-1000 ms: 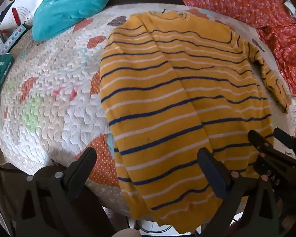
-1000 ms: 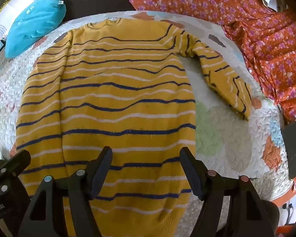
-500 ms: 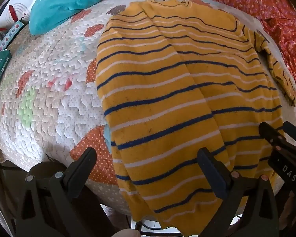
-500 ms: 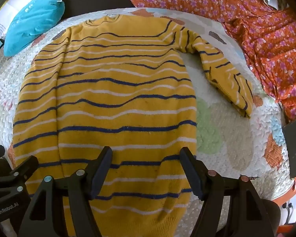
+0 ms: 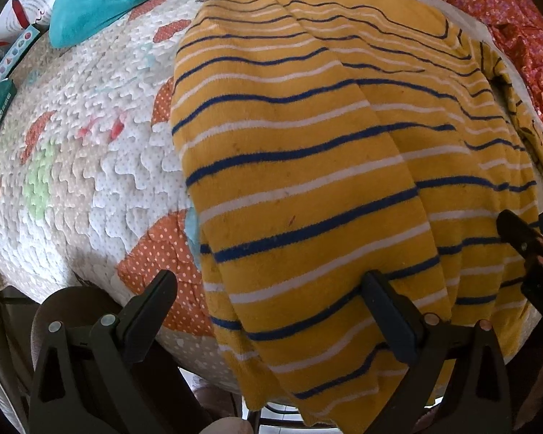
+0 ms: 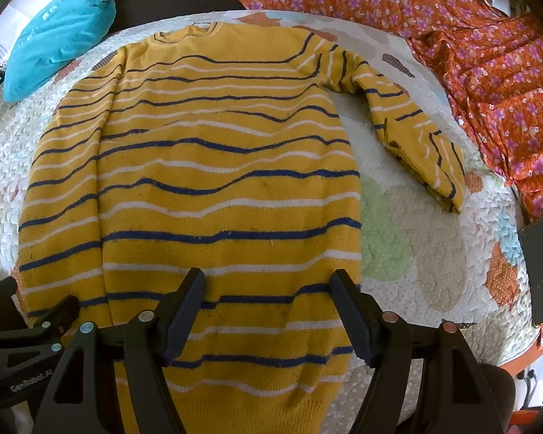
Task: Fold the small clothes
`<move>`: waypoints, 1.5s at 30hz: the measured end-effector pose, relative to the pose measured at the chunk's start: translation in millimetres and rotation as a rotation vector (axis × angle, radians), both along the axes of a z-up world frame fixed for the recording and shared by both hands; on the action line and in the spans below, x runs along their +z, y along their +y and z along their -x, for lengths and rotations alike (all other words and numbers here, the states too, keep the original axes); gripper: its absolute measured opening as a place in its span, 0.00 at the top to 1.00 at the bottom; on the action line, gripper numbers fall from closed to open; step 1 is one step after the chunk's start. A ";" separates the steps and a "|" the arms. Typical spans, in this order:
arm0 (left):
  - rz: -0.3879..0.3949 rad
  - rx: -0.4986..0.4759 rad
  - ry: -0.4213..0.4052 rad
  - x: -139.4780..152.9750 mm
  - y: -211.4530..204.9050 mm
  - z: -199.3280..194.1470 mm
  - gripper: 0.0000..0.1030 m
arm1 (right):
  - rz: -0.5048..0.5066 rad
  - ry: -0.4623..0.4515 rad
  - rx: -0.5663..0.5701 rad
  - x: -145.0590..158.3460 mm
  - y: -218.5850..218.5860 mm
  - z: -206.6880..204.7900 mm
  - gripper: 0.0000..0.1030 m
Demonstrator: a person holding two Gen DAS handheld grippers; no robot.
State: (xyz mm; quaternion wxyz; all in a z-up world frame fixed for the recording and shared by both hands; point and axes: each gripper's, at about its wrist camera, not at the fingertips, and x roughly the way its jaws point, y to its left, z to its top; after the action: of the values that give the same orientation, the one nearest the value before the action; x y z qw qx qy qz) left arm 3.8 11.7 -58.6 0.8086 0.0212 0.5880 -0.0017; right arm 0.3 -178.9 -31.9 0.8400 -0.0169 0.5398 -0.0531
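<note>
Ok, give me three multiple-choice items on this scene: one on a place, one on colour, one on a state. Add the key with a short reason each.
1. Where does the teal cushion lie relative to the sweater in the right wrist view?
A. past its collar, upper left
B. on its hem
C. under the spread sleeve

2. What colours are the sweater's stripes?
A. red and green
B. blue and white
C. black only

3. How do the left gripper and right gripper stand?
A. both shut on the hem
B. left shut, right open
C. both open, holding nothing

Key:
1 A, the cushion sits at the far left corner of the quilt, beyond the collar.
2 B, blue and white bands cross the yellow knit.
3 C, each pair of fingers is spread wide over the lower sweater with no cloth pinched.
</note>
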 end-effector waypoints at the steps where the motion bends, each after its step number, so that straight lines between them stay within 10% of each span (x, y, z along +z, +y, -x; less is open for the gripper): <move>1: -0.002 0.002 0.000 -0.5 -1.4 0.9 0.00 | 0.000 0.000 0.001 0.0 -0.1 0.0 0.26; 14: 0.201 0.066 0.040 -17.0 24.1 15.8 0.00 | -0.005 -0.012 -0.003 3.3 -0.3 0.6 0.26; 27: 0.172 0.044 0.035 -0.8 19.0 20.7 0.08 | -0.017 -0.037 -0.007 12.7 -1.7 8.0 0.26; 36: 0.070 0.108 -0.208 88.0 62.2 23.6 0.15 | -0.257 -0.137 0.157 39.7 15.8 22.2 0.26; 45: 0.074 0.174 -0.246 100.6 88.9 23.0 0.15 | -0.303 0.013 0.335 5.0 65.4 31.4 0.46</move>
State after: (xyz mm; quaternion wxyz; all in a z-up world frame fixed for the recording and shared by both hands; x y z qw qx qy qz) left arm -19.3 100.6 42.0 0.8718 -0.0598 0.4838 0.0492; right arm -31.2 -113.5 -26.9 0.8265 0.0196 0.5366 0.1691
